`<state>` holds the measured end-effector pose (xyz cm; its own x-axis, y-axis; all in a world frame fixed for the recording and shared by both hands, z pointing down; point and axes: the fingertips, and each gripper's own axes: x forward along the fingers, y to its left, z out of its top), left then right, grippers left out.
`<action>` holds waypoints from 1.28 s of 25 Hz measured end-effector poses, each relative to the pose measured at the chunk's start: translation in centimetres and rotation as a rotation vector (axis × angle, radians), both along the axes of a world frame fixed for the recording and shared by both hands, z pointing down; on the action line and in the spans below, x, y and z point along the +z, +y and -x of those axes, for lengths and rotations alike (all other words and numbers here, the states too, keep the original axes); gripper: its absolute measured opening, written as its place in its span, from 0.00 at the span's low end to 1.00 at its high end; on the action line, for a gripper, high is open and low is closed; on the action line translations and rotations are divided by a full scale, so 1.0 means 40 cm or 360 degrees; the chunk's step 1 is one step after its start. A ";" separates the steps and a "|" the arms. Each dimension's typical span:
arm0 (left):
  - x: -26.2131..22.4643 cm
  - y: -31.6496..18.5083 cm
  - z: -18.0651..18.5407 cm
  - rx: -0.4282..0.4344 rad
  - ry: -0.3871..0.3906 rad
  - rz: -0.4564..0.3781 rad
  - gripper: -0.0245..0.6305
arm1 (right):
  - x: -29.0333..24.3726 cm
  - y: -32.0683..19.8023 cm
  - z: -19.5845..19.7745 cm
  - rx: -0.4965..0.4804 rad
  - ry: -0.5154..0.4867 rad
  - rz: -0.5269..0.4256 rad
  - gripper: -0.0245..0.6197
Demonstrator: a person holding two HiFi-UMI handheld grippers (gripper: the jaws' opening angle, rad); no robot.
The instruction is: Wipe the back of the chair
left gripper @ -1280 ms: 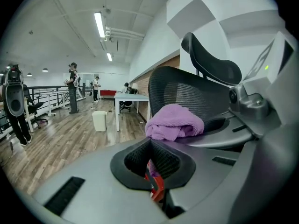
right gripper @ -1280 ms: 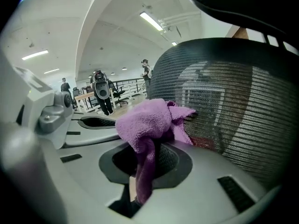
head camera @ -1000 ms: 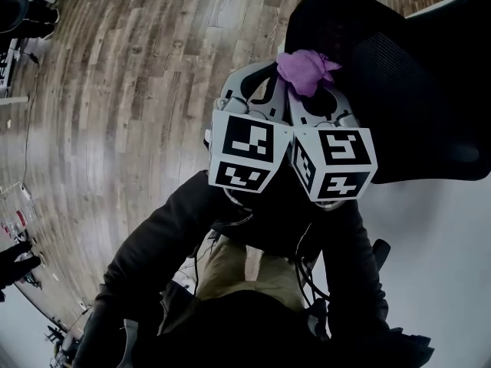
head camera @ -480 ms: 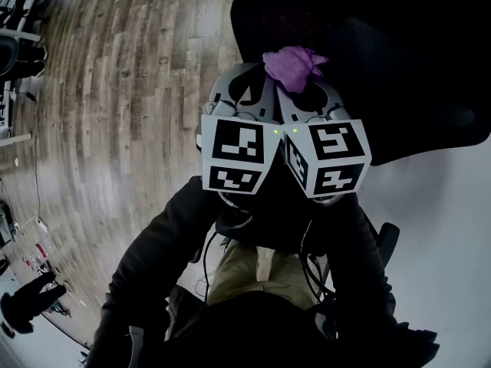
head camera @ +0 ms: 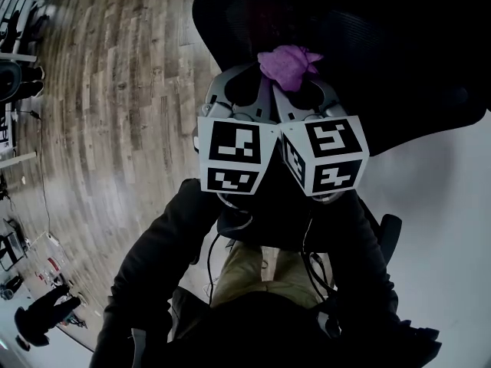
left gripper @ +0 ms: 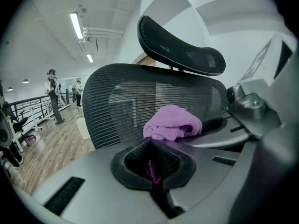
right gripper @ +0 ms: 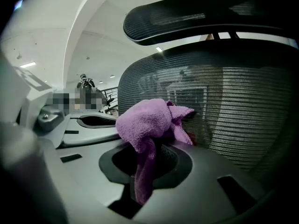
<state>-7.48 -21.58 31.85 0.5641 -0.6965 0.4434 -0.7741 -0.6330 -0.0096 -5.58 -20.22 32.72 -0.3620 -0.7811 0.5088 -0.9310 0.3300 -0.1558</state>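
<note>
Chair back (head camera: 368,44), black mesh, upright, fills the top right of the head view & most of both gripper views (left gripper: 121,106) (right gripper: 243,106); a curved black headrest (left gripper: 182,48) sits on a short stem above it, also seen from the right gripper view (right gripper: 201,13). Purple cloth (head camera: 285,64) is bunched in a lump at the tips of both grippers, right up against the mesh. In the right gripper view one corner of the cloth (right gripper: 147,120) looks to touch the mesh, approx. in its lower half. Right gripper (right gripper: 156,146): jaws closed on the cloth, w/ the lump above the tips & a tail hanging down through the seam between them. Left gripper (left gripper: 150,141): jaws pressed together, a thin purple strip of cloth caught in the seam; the main lump (left gripper: 172,122) sits just past the tips, toward the right gripper. In the head view the left gripper (head camera: 259,89) & right gripper (head camera: 301,90) are side by side, touching or nearly so, both aimed at the chair, marker cubes (head camera: 234,156) facing the camera. Dark sleeves (head camera: 153,259) run down from the grippers. Wood floor (head camera: 115,113) lies left of the chair. Bkgd of the left gripper view: people (left gripper: 53,94) standing far off by a railing, strip lights (left gripper: 76,24) on the ceiling.
</note>
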 end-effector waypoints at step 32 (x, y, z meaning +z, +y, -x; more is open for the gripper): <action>-0.002 0.117 -0.326 0.0201 -0.0066 -0.0015 0.05 | -0.002 0.119 -0.321 0.0197 -0.0058 -0.0021 0.13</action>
<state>5.55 -16.89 31.76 0.6290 -0.6255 0.4616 -0.6870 -0.7251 -0.0464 7.26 -15.46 32.63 -0.2805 -0.8275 0.4863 -0.9586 0.2154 -0.1864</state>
